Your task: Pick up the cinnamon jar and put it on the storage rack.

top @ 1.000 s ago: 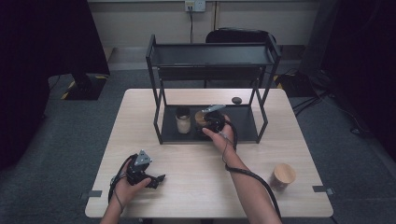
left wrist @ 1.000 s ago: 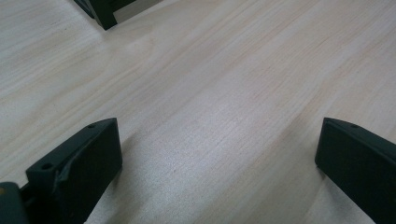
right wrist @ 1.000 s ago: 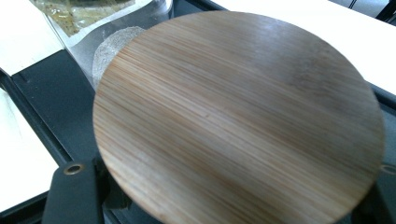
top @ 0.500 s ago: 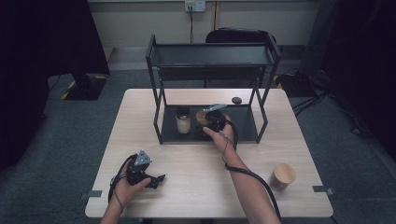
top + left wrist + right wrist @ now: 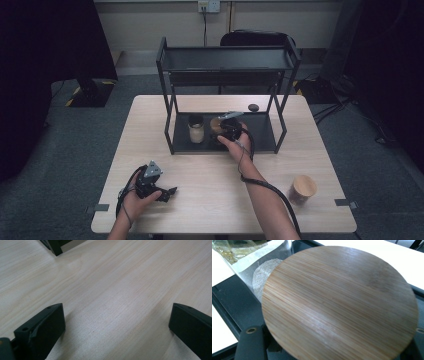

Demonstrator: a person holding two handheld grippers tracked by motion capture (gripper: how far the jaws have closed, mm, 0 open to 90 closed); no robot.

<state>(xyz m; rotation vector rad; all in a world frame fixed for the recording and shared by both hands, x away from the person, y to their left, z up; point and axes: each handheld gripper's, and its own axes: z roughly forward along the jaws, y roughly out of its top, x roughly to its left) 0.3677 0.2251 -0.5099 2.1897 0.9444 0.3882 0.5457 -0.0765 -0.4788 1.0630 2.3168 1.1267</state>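
A black two-tier rack (image 5: 227, 59) stands at the back of the wooden table (image 5: 210, 175). On its lower shelf (image 5: 260, 134) sits a jar with a round bamboo lid (image 5: 216, 125), which looms large in the right gripper view (image 5: 339, 302). My right gripper (image 5: 226, 131) reaches under the top shelf and is shut on this jar, a jaw on each side below the lid. To its left stands a glass jar of pale powder (image 5: 196, 131) (image 5: 262, 272). My left gripper (image 5: 169, 191) rests low over the table's front left, open, with bare wood between its jaws (image 5: 117, 322).
A second bamboo-lidded jar (image 5: 302, 188) stands at the table's front right. A small dark object (image 5: 253, 107) lies on the table behind the rack. A black chair (image 5: 260, 37) stands beyond the table. A rack foot (image 5: 53, 246) lies ahead of the left gripper.
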